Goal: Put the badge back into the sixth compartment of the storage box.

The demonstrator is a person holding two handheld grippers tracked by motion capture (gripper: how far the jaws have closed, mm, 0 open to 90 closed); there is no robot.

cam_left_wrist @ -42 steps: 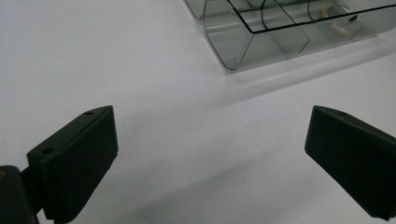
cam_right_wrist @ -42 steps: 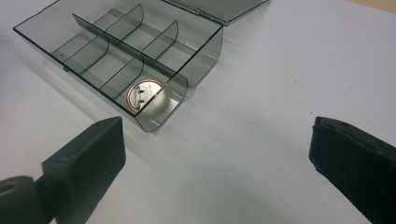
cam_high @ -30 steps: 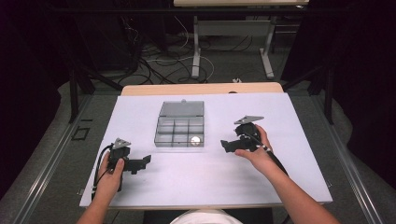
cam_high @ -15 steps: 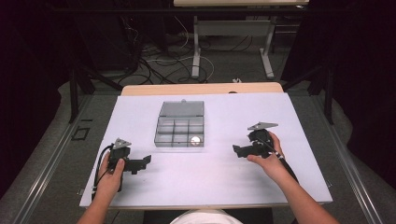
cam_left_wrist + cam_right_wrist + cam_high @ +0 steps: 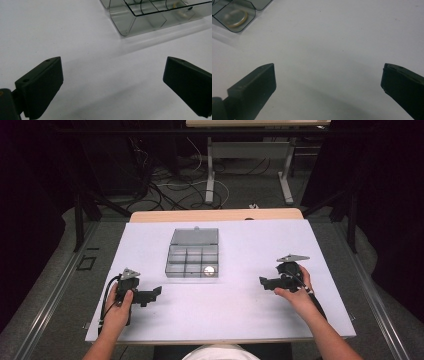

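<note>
White surface [image 5: 240,305] carries a clear compartment box [image 5: 193,254] holding a ring [image 5: 236,18]; light, slippery plastic is judged, best gripped by walls. Left gripper [image 5: 112,82] and right gripper [image 5: 327,85] are held with jaws apart.

Your table [image 5: 240,320] is lit evenly from overhead, bright white, while the floor past its far edge goes nearly black. Your gripper views look soft: the jaws are blurry up close and throw faint, diffuse shadows. No harsh glare anywhere.

White table [image 5: 225,310] carries a clear compartment box [image 5: 193,253], apparently lid-open.
</note>
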